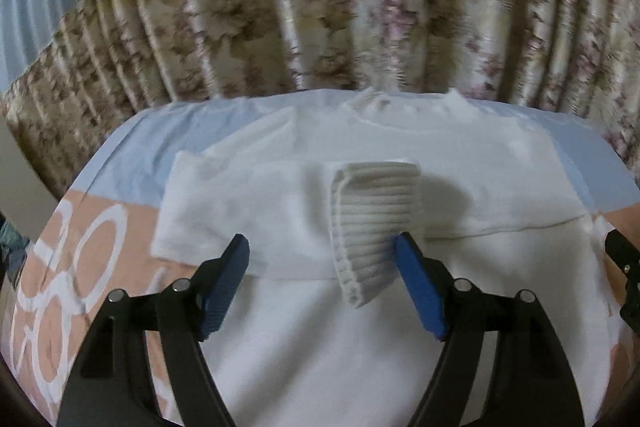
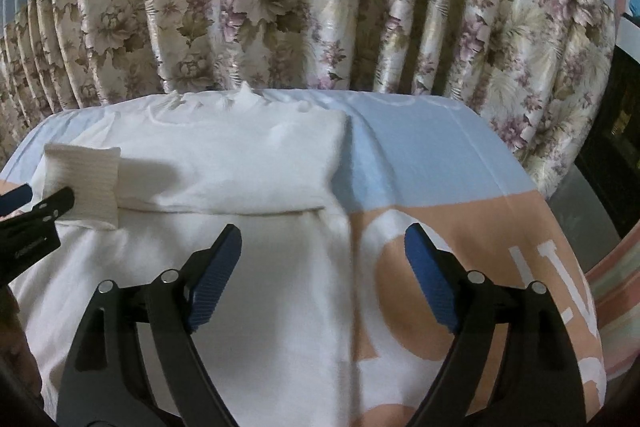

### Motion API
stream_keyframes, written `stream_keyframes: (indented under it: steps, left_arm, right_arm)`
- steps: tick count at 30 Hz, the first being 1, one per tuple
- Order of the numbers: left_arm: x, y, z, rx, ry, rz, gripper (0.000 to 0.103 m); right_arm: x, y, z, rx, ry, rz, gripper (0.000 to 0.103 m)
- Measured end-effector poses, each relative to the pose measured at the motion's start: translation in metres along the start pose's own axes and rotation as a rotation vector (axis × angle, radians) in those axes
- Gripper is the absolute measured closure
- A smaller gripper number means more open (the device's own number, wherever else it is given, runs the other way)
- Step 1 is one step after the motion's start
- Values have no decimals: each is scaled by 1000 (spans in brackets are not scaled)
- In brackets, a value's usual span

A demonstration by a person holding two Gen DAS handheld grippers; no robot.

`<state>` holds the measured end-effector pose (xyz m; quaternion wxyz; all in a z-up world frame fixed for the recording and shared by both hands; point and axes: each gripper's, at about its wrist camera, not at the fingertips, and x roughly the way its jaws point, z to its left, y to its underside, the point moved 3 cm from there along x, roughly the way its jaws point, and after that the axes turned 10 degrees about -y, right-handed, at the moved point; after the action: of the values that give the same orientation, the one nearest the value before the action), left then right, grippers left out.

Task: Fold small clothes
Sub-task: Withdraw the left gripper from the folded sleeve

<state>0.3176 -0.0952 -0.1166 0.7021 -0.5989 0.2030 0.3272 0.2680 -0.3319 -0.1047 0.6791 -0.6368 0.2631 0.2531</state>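
Observation:
A white sweater (image 1: 320, 327) lies flat on the bed with its collar (image 1: 400, 107) at the far side. Both sleeves are folded across the chest. The ribbed cuff (image 1: 372, 227) of one sleeve stands up between the fingers of my left gripper (image 1: 322, 259), leaning against the right blue pad (image 1: 420, 291); the jaws are open wide. My right gripper (image 2: 320, 251) is open and empty above the sweater's right edge (image 2: 340, 219). The cuff (image 2: 84, 187) and the left gripper's finger (image 2: 48, 207) show at the left of the right wrist view.
The bed has a light blue and peach sheet with white letters (image 2: 460, 227). Flowered curtains (image 2: 320, 7) hang right behind the bed's far edge. The right gripper's finger (image 1: 624, 267) shows at the right edge of the left wrist view.

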Motion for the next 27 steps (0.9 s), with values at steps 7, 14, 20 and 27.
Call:
stream_keyframes:
  steps: [7,14,20,27]
  left_arm:
    - [-3,6,25,-67,218,24,23]
    - [-27,5,19,-72,284,-25,23]
    - [-25,8,55,-89,177,-47,22]
    - [-8,26,101,-94,78,-37,22]
  right_arm:
    - [7,-7,36,-40,-27,-2,17]
    - [4,-8,46,-38,-39,-1,17]
    - [-6,-8,51,-32,-75,-13,17]
    - [-12,-2,87,-67,-123,-19,17]
